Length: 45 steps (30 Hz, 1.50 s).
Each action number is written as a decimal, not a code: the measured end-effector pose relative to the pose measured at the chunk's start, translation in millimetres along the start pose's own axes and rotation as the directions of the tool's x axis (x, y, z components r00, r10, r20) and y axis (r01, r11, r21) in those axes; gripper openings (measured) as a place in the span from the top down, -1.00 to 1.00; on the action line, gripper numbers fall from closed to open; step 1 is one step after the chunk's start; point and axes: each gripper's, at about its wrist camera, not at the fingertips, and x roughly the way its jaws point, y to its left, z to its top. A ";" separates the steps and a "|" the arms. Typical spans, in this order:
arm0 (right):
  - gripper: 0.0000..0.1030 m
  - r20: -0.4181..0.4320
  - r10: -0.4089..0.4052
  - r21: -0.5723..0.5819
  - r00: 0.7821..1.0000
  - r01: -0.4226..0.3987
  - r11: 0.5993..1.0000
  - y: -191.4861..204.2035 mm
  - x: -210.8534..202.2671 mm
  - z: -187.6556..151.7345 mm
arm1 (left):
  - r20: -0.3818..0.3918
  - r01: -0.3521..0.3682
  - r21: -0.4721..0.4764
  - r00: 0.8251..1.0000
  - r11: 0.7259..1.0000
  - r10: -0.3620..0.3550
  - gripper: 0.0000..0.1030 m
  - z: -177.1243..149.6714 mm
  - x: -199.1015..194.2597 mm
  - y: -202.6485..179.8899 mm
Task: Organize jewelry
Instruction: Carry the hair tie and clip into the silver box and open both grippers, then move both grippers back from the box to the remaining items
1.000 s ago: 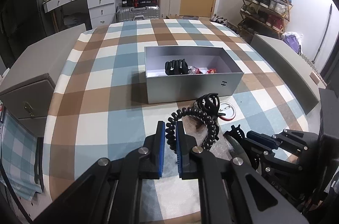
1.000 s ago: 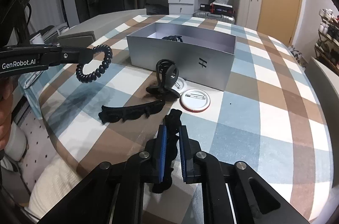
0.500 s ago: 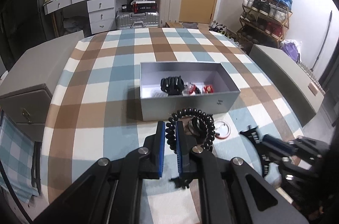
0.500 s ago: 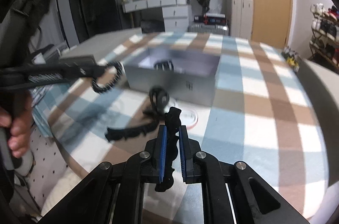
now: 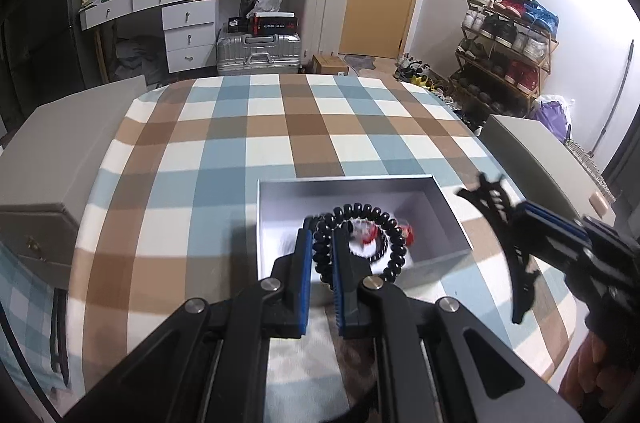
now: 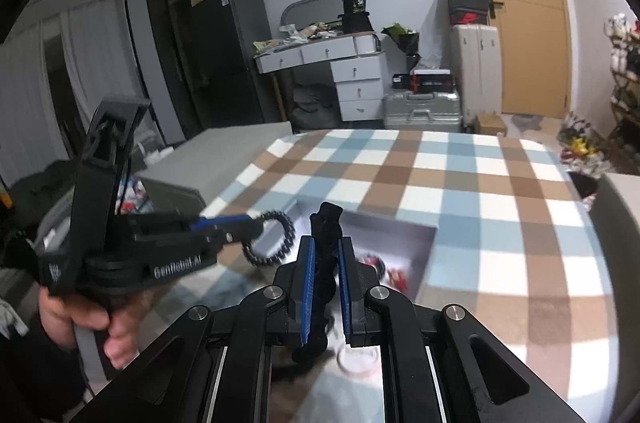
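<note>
Left gripper [image 5: 322, 255] pinches the black coil hair tie [image 5: 362, 239], dangling it directly ahead over the open grey box [image 5: 448, 219], ready to drop. Right gripper [image 6: 325, 263] clamps a black hair clip [image 6: 326, 243], box just beyond.

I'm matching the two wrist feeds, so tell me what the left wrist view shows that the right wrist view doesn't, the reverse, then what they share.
Only the left wrist view shows the shoe rack and the box's whole open interior.

Only the right wrist view shows the person's left hand on the gripper handle, and the dark fridge.

Both show the grey box, the spiral hair tie pinched in the left gripper, and the black hair clip clamped in the right gripper.
</note>
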 end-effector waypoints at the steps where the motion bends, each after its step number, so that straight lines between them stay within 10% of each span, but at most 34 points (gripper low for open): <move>1: 0.79 0.000 0.006 0.003 1.000 -0.006 1.000 -3.3 5.9 3.1 | -0.001 0.002 0.005 1.000 1.000 -0.002 0.90 1.9 2.8 -0.3; 22: 0.70 -0.113 0.043 0.072 0.993 -0.035 0.997 -42.3 83.5 7.1 | -0.087 0.089 0.020 0.992 0.996 -0.087 0.87 10.6 43.4 -2.0; 25: 0.27 -0.089 0.056 0.100 0.994 -0.047 0.994 -47.0 77.6 7.6 | -0.082 0.098 0.024 0.992 0.995 -0.095 0.70 9.8 40.5 -1.3; 29: 0.25 -0.061 0.051 0.111 0.997 -0.044 0.993 -49.4 66.3 7.4 | -0.060 0.075 0.010 0.995 0.997 -0.074 0.09 7.9 34.7 2.2; 42: -0.55 0.009 -0.043 0.130 0.999 0.042 0.991 -49.8 28.0 3.5 | 0.025 -0.059 0.016 0.998 0.998 0.059 -0.05 0.6 8.8 0.2; 45: -0.73 0.040 -0.062 0.135 0.997 0.056 0.989 -49.0 16.6 1.6 | 0.060 -0.098 0.017 0.994 0.995 0.096 -0.35 -2.5 0.5 -2.0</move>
